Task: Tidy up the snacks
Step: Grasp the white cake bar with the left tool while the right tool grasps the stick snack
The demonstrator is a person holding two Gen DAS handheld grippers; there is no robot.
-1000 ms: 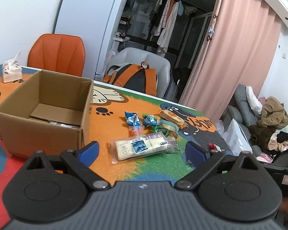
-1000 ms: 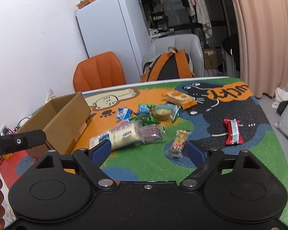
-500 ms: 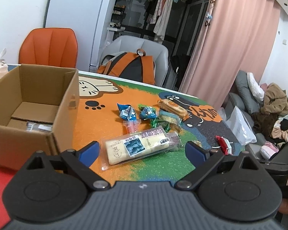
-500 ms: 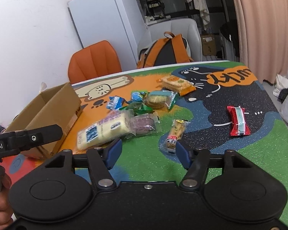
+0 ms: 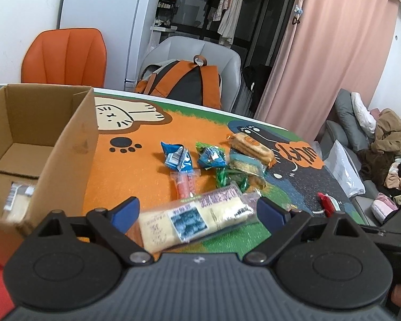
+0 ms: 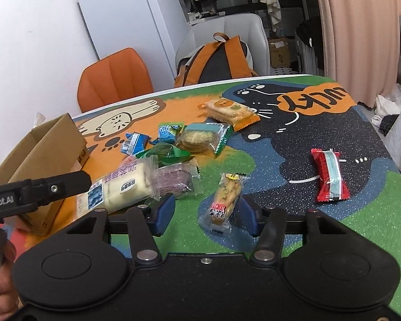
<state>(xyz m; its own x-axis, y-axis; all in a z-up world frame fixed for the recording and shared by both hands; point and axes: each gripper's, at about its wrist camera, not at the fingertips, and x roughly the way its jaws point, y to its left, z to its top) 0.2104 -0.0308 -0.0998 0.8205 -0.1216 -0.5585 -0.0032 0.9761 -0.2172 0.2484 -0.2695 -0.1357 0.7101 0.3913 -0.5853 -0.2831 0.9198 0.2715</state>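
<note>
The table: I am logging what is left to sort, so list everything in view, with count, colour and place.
Cardboard box: one, brown, table's left, some packets inside.
Long bread pack: one, cream, between the left gripper's fingers, untouched.
Peanut bar: one, tan, between the right gripper's fingers.
Red wrapper: one, red and teal, alone on the right.
Cracker pack: one, orange, far side.
Blue packets: two, mid-table.
Backpack: one, orange and black, on the grey chair.
Orange chair: one, behind the box.
Left gripper: open.
Right gripper: open, jaws just closing around the bar.
</note>
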